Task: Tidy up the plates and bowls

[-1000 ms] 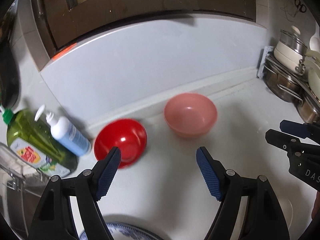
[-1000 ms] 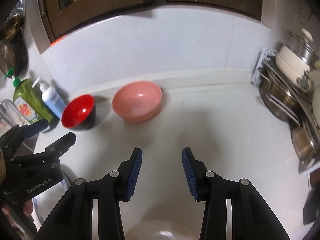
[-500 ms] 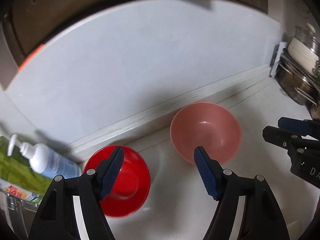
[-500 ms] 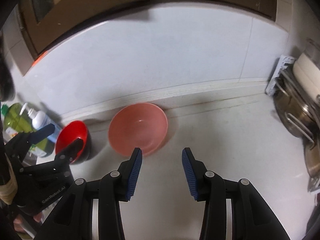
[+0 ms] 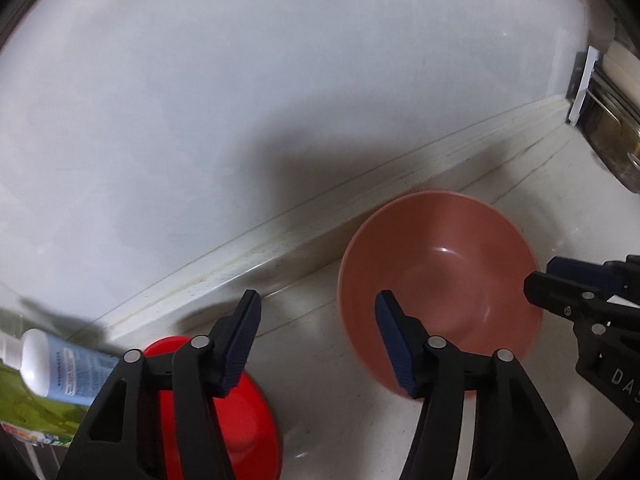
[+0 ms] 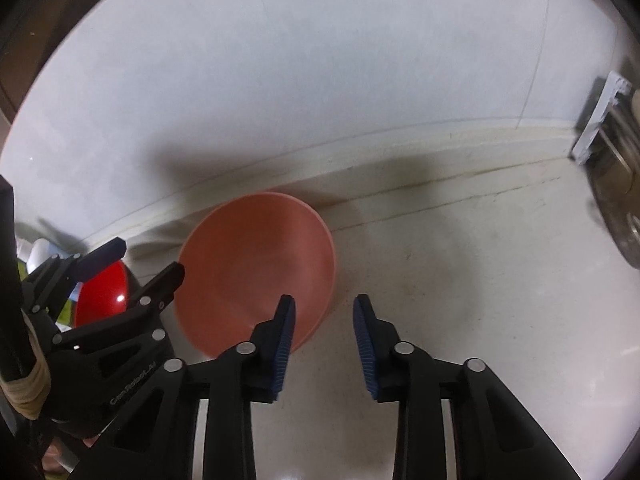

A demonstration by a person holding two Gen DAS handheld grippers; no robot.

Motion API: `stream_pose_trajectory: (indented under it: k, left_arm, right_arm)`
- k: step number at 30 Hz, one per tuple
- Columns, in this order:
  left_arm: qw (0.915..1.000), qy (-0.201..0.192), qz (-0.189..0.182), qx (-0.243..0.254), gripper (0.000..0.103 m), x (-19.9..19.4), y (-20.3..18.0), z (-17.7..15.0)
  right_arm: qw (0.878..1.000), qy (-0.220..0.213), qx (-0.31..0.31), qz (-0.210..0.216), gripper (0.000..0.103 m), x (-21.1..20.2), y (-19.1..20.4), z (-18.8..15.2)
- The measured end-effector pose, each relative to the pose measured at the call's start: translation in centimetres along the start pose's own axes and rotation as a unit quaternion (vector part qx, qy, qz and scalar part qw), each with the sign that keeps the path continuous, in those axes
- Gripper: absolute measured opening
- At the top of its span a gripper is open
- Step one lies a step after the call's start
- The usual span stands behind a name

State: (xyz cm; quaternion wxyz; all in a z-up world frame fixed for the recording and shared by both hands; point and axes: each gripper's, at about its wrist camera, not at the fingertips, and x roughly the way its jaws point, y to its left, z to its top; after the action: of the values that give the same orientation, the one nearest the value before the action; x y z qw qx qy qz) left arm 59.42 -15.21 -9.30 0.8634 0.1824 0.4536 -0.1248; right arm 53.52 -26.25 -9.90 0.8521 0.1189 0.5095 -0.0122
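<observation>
A pale counter (image 6: pixel 460 272) runs along a white tiled wall (image 5: pixel 240 80), and on it, close to the raised strip where counter meets wall, sit the two bowls. The pink bowl (image 5: pixel 440 296) is the larger, upright and empty, standing just to the right of the red bowl (image 5: pixel 244 432), which is smaller, also upright, and near but apart from its neighbour. At the right edge of the counter a rack of metal pots (image 5: pixel 612 128) stands against the wall, well apart from both bowls. At the left edge a green detergent bottle (image 5: pixel 24 412) stands beside a white and blue pump bottle (image 5: pixel 60 368), which is just beside the red bowl. The left gripper (image 5: pixel 316 340) hangs over the gap between the two bowls, one finger above the red bowl's rim and the other over the near left side of the pink bowl; its jaws have just been closing yet stand spread, with only bare counter between them and no pad touching either bowl. The right gripper (image 6: pixel 324 340) hovers at the pink bowl's near right rim, one finger over the bowl's inside and the other over bare counter; its jaws have just been closing too and stand narrowly apart, pinching nothing.
</observation>
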Motion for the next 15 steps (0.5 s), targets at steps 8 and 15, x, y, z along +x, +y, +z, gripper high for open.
stream_pose_trajectory:
  k: [8,15]
  left_arm:
    - [0.9995,0.028,-0.011,0.006,0.026,2.0,0.0,0.3]
    - [0.9986,0.042,-0.033,-0.007,0.011,2.4,0.1,0.5]
  right_arm:
    - [1.0,0.022,0.01,0.009,0.015,1.7,0.1,0.3]
    - [1.0,0.023,0.016,0.006,0.011,2.0,0.5,0.6]
